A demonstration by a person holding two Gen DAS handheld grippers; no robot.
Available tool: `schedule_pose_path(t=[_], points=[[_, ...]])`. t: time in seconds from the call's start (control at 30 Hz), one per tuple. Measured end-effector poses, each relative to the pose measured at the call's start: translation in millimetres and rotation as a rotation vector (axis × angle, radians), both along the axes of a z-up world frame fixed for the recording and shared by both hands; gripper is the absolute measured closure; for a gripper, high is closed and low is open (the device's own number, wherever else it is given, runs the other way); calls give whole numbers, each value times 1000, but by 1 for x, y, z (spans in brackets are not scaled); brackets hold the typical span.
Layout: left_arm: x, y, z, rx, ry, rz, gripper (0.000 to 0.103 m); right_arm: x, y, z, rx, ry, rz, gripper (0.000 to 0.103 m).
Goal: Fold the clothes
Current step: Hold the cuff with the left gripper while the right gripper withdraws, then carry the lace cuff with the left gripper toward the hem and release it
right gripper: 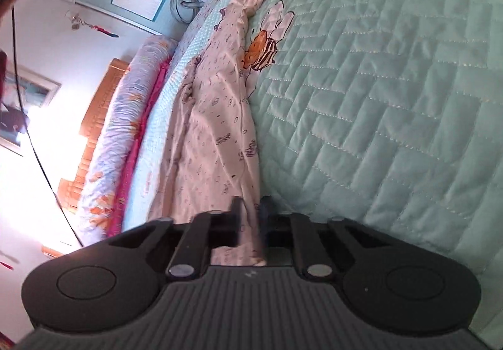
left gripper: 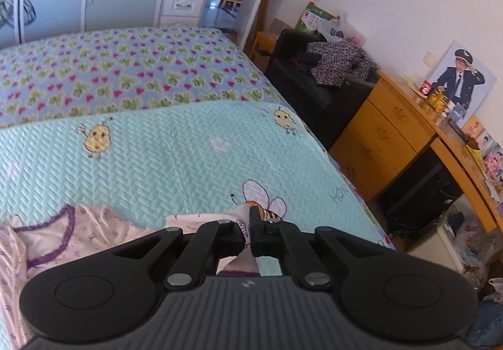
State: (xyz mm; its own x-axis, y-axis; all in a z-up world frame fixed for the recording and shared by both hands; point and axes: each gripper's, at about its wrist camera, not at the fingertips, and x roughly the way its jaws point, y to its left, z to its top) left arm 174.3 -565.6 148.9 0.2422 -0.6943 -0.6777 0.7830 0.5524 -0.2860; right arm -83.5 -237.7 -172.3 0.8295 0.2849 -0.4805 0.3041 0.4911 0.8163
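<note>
Mint quilted bedspread (left gripper: pixel 176 155) carries a pink garment (right gripper: pixel 217 104), both grippers' jaws clamped on its fabric.

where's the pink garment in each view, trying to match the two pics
Left wrist: the pink garment lies at bottom left on the bed, one corner pinched in the left gripper at bottom centre.
Right wrist: the garment runs as a long strip from top centre down to the right gripper, which is shut on it.
Shared landmark: the embroidered bee on the teal quilt, beside the garment's edge.
</note>
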Motion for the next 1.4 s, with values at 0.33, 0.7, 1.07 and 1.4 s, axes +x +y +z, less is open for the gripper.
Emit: schedule_pose_path(t=[0.33,0.7,1.07,1.4], points=[[29,42,38,-29,-70,119,103,8,27,35,-239,2,37,98],[108,162,71,-203,-68,377,103,74,112,77,-607,-3,322,98],[169,282,49,-275,-14,623,103,111,158,71,-609,11,504,98],[182,335,34,-257,-5,717,103,121,173,66,-610,37,582,92]])
